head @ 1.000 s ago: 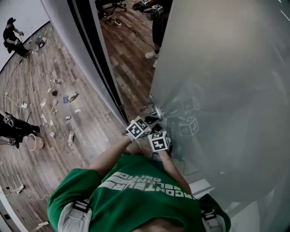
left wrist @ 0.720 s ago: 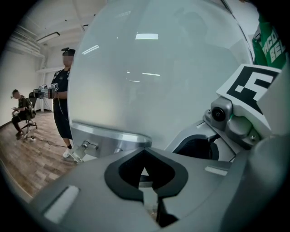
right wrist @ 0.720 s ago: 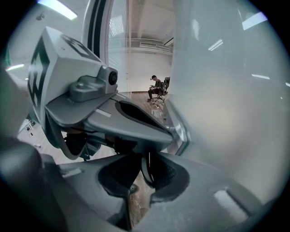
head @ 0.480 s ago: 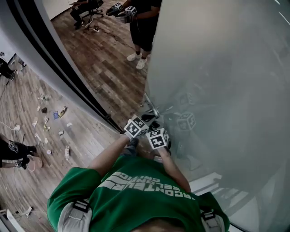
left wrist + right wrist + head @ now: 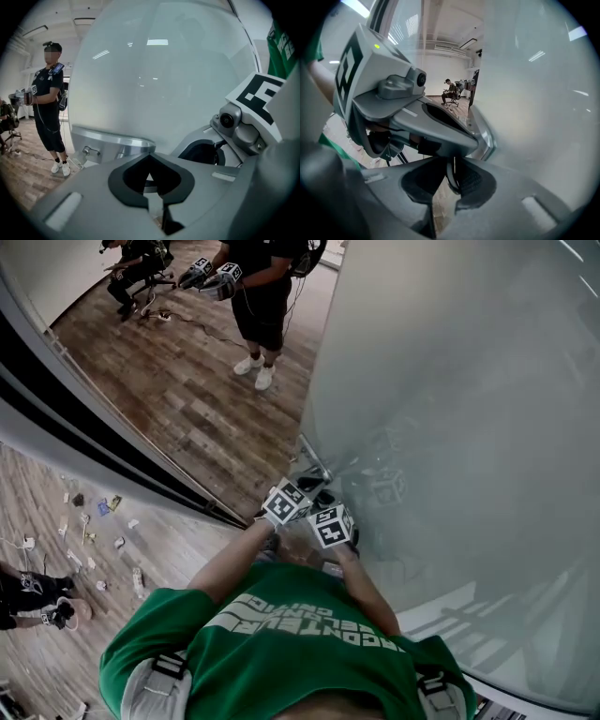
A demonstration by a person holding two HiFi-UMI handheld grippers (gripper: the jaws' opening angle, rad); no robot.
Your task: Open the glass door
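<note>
Fingers (image 5: 125, 180) together (left gripper (image 5: 150, 177), right gripper (image 5: 453, 177)), at handle (image 5: 112, 142), glass door (image 5: 450, 409)

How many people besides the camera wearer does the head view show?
3. A standing person in black clothes is at the top; a seated person at the top left; a cropped dark figure at lower left. The frosted glass door may hide others.

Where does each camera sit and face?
Head view: on the person's head, facing down at the glass door; green shirt, arms show.
Left gripper view: on left hand-held gripper, facing metal handle; its jaws show.
Right gripper view: on right hand-held gripper, facing glass door's edge; its jaws show.
Both gripper views share the handle.
</note>
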